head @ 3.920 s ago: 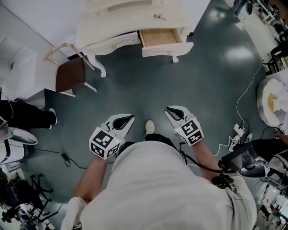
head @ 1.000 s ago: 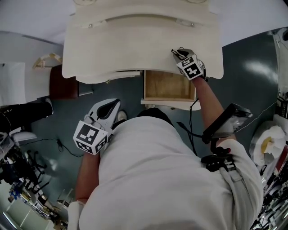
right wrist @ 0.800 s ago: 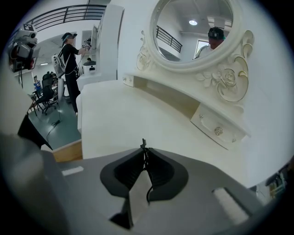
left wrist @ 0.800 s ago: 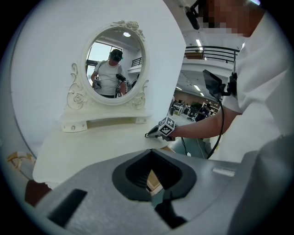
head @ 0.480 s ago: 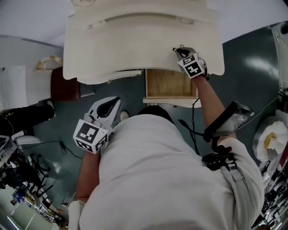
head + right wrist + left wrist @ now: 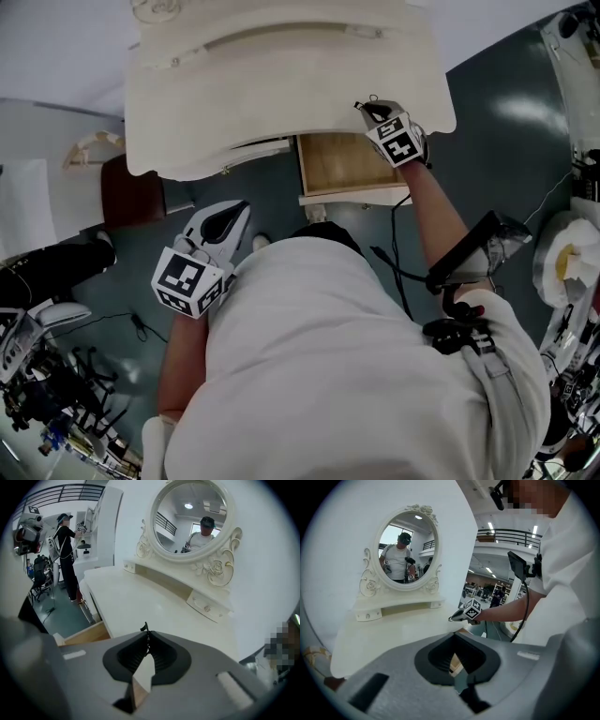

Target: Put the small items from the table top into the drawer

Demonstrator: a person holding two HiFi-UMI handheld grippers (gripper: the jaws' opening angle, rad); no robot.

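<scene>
right now a small dark metal item (image 6: 146,629) is sticking up from between the tips of the right gripper (image 6: 146,638), whose fingers (image 6: 187,667) are clenching on it. seen from the head view, the item (image 6: 372,100) and the right gripper (image 6: 371,110) are hovering over the right front part of the cream worktop (image 6: 281,84), close to its front edge. whether the item is touching the surface cannot be told.

just below that edge the drawer (image 6: 349,196) is standing pulled out, showing a bare wooden inside. in the right gripper view its wooden wall (image 6: 86,634) is showing low and to the left of the fingers. the person's right arm is reaching past the drawer's right side up to the worktop.

the left gripper (image 6: 236,212) is hanging well apart from the worktop, low at the person's left side, over the dark floor (image 6: 487,178). in the left gripper view its fingers (image 6: 403,672) are pressing together with nothing between them, and they are pointing toward the worktop and the oval mirror (image 6: 405,545) standing at its back. the mirror, framed in carved cream scrollwork, is reflecting a person in a pale shirt. a brown chair seat (image 6: 131,197) is sitting on the floor just beside the worktop's left end.
</scene>
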